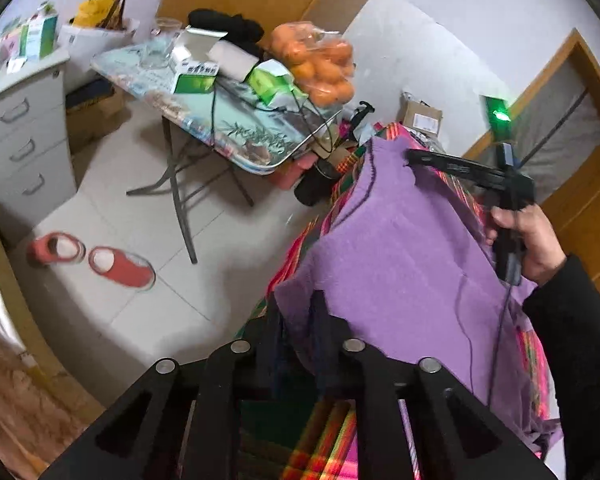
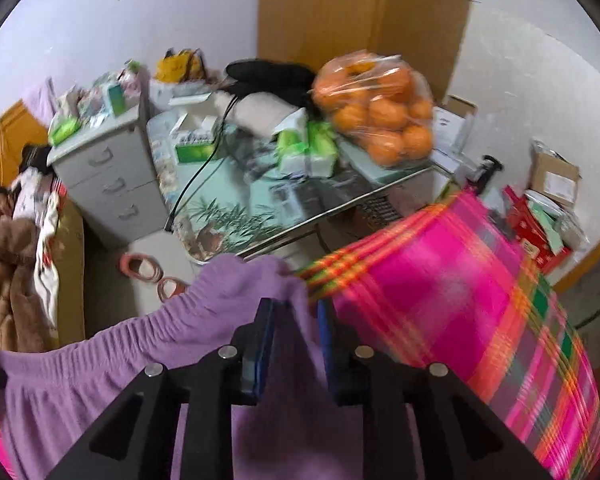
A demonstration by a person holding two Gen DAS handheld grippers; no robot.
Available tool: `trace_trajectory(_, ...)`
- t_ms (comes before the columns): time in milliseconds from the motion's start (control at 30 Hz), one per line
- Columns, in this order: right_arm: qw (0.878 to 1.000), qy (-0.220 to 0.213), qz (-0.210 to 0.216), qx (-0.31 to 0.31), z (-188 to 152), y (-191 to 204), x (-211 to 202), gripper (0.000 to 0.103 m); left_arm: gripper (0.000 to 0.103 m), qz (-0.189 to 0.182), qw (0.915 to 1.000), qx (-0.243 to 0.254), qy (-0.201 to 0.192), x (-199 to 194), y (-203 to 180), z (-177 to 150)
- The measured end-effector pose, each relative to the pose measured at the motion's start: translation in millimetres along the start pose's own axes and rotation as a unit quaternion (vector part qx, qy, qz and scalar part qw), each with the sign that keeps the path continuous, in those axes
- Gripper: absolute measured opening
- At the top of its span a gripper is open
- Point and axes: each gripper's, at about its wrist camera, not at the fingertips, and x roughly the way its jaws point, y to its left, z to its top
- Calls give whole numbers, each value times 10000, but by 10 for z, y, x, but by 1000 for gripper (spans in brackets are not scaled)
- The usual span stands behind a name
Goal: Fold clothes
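- Your left gripper (image 1: 296, 312) is clenched on one edge of the purple garment (image 1: 400, 248); your right gripper (image 2: 296, 312) clamps the ribbed edge.
- The garment hangs over the pink plaid cloth (image 2: 460, 292).
- A cluttered folding table (image 1: 228, 128) with a bag of oranges (image 1: 320, 64) stands just beyond; red slippers (image 1: 120, 266) lie on the floor.

A bed under a pink plaid cover (image 2: 452, 280) carries the purple garment (image 1: 400, 248), whose near edge drapes over the cover's side above the tiled floor (image 1: 112, 200), where two red slippers (image 1: 116, 266) lie side by side.
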Motion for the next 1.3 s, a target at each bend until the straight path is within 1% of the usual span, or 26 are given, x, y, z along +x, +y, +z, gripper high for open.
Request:
trace_trajectory(33,9999,-89,-45,72,-35,-97,-146,24,31,25,10000,-32,-14,-30,22,-6)
trace_trajectory(100,9993,-227,-178,227,-133,-300,-432,25,34,67,9999,-77,-38,-61,55,-12)
trace_trajectory(200,9967,-320,-525,525,-395,-632,-861,25,34,168,9998,-42,-92,-113,20,-16)
trace_trajectory(300,9918,-322,-974,758,-806,-956,-1288,25,34,308,9993,48,-210,-145,-34,7)
trace_trajectory(367,9886,-226,-1145,957,-1088,-1134,-1482,25,34,522,9979,122,-367,-208,-69,13)
trace_trajectory(500,9783,-32,-1520,1408,-1669,-1474,-1826,25,34,789,9949,0,-629,-337,-102,25)
trace_trajectory(567,9721,-23,-1643,1673,-1954,-1623,-1984,26,35,714,9949,61,-706,-368,-222,-3)
trace_trajectory(667,9620,-120,-1754,2088,-2370,-1830,-2221,32,35,468,9959,403,-658,-317,-515,-61)
trace_trajectory(767,9537,-129,-1810,2399,-2718,-2008,-2398,34,35,126,9952,882,-404,-138,-917,-152)
trace_trajectory(900,9470,-122,-1876,2606,-3039,-2225,-2580,36,35,-215,9895,1427,-47,138,-1411,-305)
trace_trajectory(1000,9395,-214,-1723,2954,-3167,-2406,-2629,37,35,-276,9858,1651,117,325,-1640,-384)
trace_trajectory(1067,9402,-235,-1612,2990,-3145,-2470,-2555,38,35,-245,9842,1742,206,448,-1731,-425)
trace_trajectory(1133,9411,-255,-1501,3019,-3119,-2532,-2478,38,35,-185,9838,1758,303,559,-1744,-463)
trace_trajectory(1233,9531,-274,-1249,2745,-2938,-2491,-2276,38,35,-100,9820,1869,271,597,-1767,-490)
trace_trajectory(1300,9591,-147,-1254,2534,-2854,-2436,-2140,38,35,-45,9805,1949,240,614,-1786,-508)
